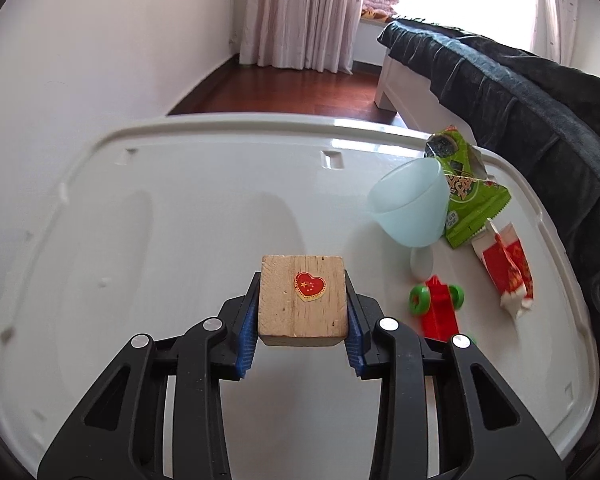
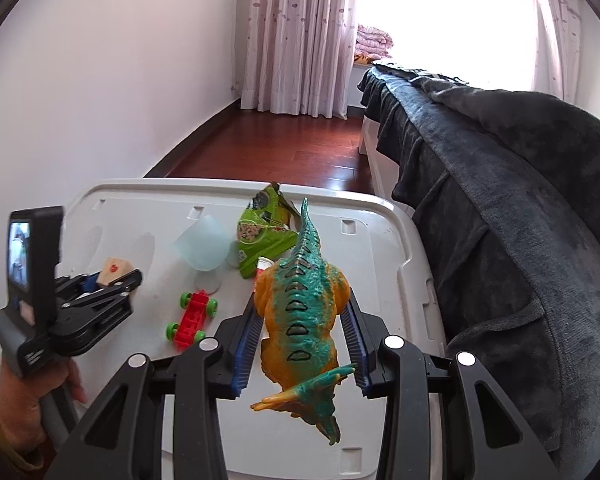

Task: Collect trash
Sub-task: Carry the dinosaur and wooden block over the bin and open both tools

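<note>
My left gripper is shut on a wooden block with a red heart sticker, held above the white lid; it also shows in the right wrist view. My right gripper is shut on an orange and teal toy dinosaur. A green snack wrapper and a red and white wrapper lie at the lid's right side. The green wrapper shows in the right wrist view too, beyond the dinosaur's tail.
A pale blue cup lies tipped beside the green wrapper. A red toy car with green wheels sits near it. A bed with a dark blanket runs along the right. Wood floor and curtains lie beyond.
</note>
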Demonstrator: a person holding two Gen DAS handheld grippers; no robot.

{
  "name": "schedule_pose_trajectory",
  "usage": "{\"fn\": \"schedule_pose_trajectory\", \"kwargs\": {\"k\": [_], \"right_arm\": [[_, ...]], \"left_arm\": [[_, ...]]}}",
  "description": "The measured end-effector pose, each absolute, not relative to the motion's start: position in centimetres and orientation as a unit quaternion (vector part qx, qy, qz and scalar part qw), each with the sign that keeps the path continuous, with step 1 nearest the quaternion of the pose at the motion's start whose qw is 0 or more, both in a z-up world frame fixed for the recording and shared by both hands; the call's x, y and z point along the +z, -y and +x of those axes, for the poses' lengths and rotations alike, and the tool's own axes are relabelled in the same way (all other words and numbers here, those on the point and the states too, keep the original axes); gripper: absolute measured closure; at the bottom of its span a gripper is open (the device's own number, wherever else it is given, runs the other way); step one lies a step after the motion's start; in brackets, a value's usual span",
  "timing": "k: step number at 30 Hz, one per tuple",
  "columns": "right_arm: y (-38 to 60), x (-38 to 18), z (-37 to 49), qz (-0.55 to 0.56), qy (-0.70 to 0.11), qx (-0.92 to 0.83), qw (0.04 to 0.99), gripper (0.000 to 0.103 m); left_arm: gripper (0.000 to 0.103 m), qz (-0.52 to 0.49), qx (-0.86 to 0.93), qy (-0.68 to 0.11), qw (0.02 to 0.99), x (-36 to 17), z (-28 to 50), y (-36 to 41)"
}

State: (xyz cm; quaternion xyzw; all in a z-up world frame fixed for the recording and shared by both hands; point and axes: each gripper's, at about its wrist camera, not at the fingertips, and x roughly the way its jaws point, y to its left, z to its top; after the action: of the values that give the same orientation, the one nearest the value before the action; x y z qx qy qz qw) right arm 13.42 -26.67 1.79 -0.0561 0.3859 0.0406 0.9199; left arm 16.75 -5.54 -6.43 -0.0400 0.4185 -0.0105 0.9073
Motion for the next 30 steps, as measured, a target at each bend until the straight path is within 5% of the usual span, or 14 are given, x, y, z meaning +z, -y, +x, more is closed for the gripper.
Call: {"fn": "schedule_pose_trajectory", "kwargs": {"k": [12, 30], "right_arm": [[21.0, 2.4, 5.3, -0.036, -0.386, 0.087, 0.918, 0.064], [15.4, -11.3, -9.6, -0.046, -0.539, 0.099, 0.835, 0.064]], "left_arm": [[0.068, -0.020, -0.006, -0.396, 0.918, -2.1, 4.9, 1.0], [0.068, -0.069, -0.012, -0.483, 0.873, -9.9, -8.3, -0.8]]}}
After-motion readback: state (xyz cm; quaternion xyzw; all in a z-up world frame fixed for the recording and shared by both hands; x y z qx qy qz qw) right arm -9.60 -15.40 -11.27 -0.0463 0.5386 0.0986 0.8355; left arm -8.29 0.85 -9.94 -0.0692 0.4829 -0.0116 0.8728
